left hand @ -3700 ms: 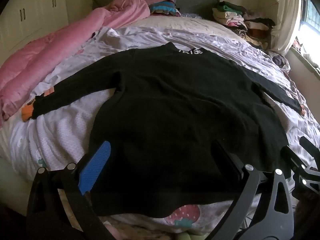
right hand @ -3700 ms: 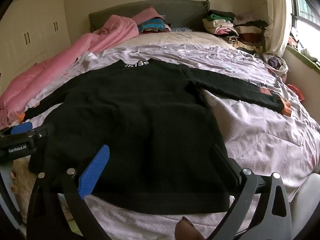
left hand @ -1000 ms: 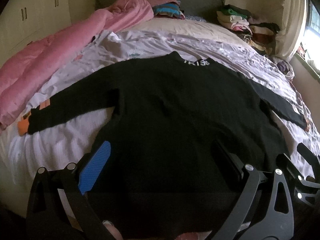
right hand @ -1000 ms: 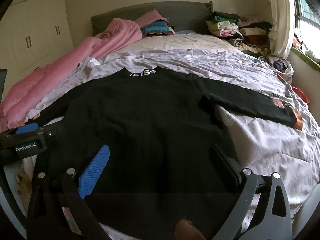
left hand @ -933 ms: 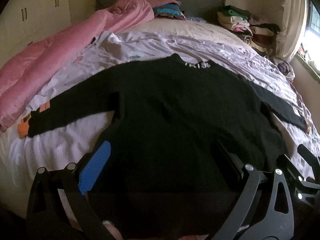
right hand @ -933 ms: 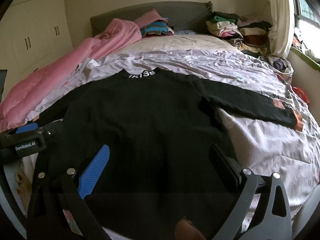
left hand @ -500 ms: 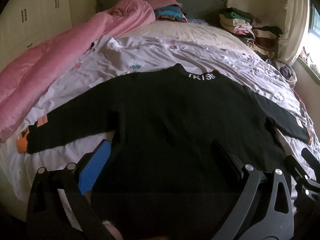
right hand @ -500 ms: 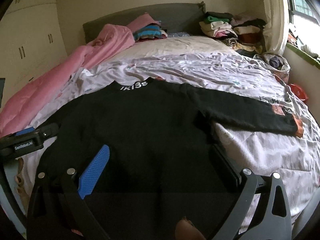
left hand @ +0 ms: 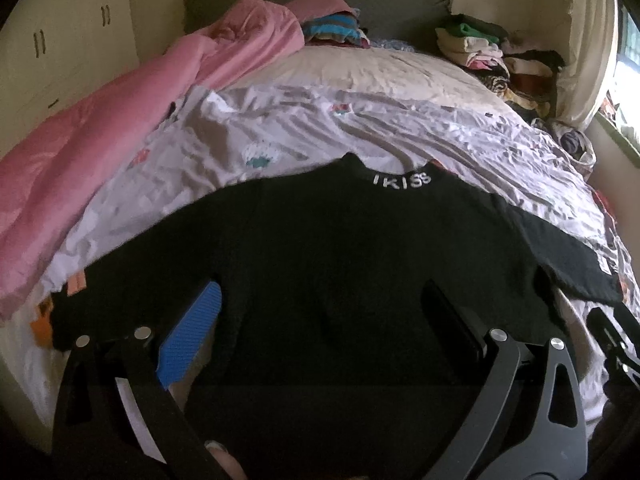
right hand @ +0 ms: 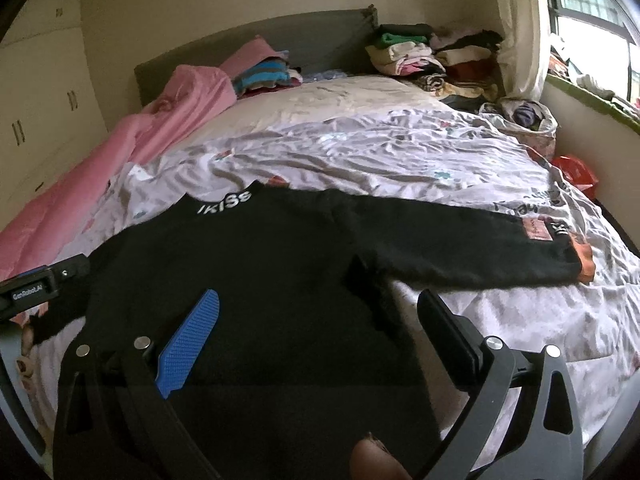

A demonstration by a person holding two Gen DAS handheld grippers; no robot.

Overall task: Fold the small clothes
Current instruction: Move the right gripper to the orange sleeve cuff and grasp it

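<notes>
A black long-sleeved sweater [left hand: 340, 248] with white letters on its collar [left hand: 402, 180] lies flat on the bed, both sleeves spread out. It also shows in the right wrist view [right hand: 272, 264], its right sleeve [right hand: 460, 248] ending in an orange cuff [right hand: 585, 261]. My left gripper [left hand: 320, 316] is open above the sweater's lower left part. My right gripper [right hand: 316, 316] is open above its lower right part. Neither holds anything. The left gripper's body [right hand: 40, 288] shows at the left edge of the right wrist view.
A pink quilt [left hand: 100, 140] lies along the bed's left side. Piles of folded clothes [right hand: 420, 56] sit at the headboard's right and a striped pile [right hand: 264, 74] at its middle. A bag of clothes [right hand: 524, 116] is by the window wall. A wrinkled pale sheet [right hand: 400, 152] covers the bed.
Both grippers have risen and moved forward over the sweater, so its hem has dropped out of view. Both stay open. The sweater has not moved.
</notes>
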